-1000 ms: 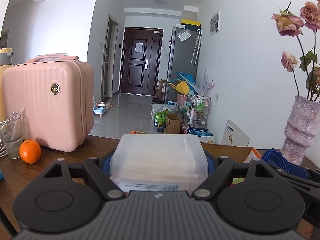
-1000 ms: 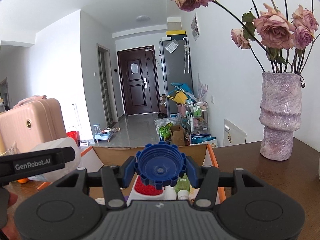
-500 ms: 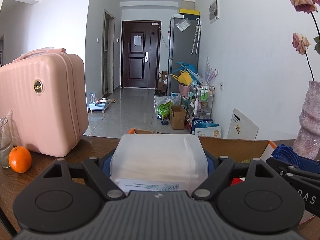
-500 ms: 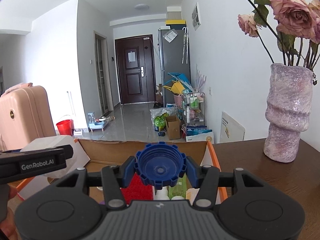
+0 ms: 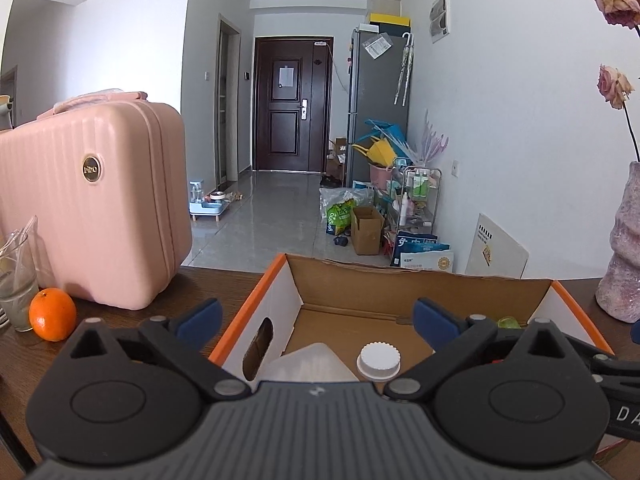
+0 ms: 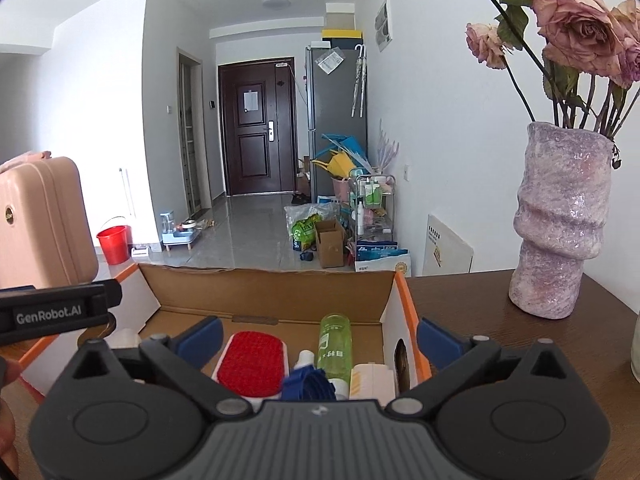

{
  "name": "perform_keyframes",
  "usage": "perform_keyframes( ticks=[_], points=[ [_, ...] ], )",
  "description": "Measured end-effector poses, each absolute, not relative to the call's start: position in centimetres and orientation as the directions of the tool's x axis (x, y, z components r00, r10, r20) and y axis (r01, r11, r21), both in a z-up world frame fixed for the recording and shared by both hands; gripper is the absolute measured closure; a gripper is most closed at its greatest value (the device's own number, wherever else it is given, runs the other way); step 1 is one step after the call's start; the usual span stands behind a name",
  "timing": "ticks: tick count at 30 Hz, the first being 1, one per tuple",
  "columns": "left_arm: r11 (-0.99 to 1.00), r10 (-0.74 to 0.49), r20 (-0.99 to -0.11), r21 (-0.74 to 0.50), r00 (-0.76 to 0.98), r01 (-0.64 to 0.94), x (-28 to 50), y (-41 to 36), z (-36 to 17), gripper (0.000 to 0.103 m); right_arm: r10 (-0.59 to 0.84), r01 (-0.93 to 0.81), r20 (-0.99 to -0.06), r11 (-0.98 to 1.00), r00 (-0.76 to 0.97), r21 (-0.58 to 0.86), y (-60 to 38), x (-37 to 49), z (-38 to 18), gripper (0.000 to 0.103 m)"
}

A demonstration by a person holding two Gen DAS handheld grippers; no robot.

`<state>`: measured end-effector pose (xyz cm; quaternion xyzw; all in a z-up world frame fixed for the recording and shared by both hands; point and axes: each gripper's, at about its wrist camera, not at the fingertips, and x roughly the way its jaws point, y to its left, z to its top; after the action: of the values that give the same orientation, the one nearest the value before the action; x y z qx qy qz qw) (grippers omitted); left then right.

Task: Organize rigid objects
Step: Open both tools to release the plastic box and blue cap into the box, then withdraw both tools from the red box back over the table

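My left gripper (image 5: 316,320) hangs over the left half of an orange-edged cardboard box (image 5: 420,284), its jaws opening wide. Below them, free of the pads, a translucent white jug (image 5: 312,364) with a white cap (image 5: 378,358) lies in the box. My right gripper (image 6: 320,338) is over the box's right half (image 6: 272,288), its jaws also opening, with nothing pressed between them. A blue-capped bottle (image 6: 308,384) lies under it among a red brush (image 6: 252,362) and a green bottle (image 6: 335,344).
A pink suitcase (image 5: 88,208), an orange (image 5: 52,314) and a glass (image 5: 14,280) stand left of the box on the dark wooden table. A purple vase (image 6: 560,220) with dried roses stands to its right. The table's far edge runs just behind the box.
Both grippers went from shut to wide open. The white jug dropped out of the left one and the blue-capped bottle out of the right one, both into the box.
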<state>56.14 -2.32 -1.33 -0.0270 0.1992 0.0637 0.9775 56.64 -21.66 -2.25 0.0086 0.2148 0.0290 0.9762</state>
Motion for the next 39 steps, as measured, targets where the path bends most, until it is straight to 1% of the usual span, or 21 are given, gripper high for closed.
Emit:
perform_keyframes(
  ticks=[12, 21, 28, 39],
  points=[
    [0.99, 0.128, -0.398, 0.002, 0.909, -0.139, 55.6, -2.4, -1.4, 0.0, 0.052, -0.054, -0.414, 0.999, 0.909, 0.008, -20.9, 56.1, -2.3, 0.0],
    [0.99, 0.128, -0.385, 0.001, 0.914, -0.138, 54.0, -2.0, -0.8, 0.0, 0.056, -0.054, -0.383, 0.998, 0.922, 0.018, -21.1, 54.4, -1.7, 0.0],
    [0.99, 0.127, -0.353, -0.004, 0.927, -0.138, 50.2, -1.2, 0.1, 0.0, 0.06, -0.053, -0.358, 0.998, 0.932, 0.029, -21.3, 51.2, -1.1, 0.0],
    [0.989, 0.14, -0.314, -0.005, 0.939, -0.149, 41.5, 0.6, 0.7, 0.0, 0.067, -0.05, -0.308, 0.997, 0.949, 0.063, -21.1, 43.6, -0.6, 0.0]
  ],
)
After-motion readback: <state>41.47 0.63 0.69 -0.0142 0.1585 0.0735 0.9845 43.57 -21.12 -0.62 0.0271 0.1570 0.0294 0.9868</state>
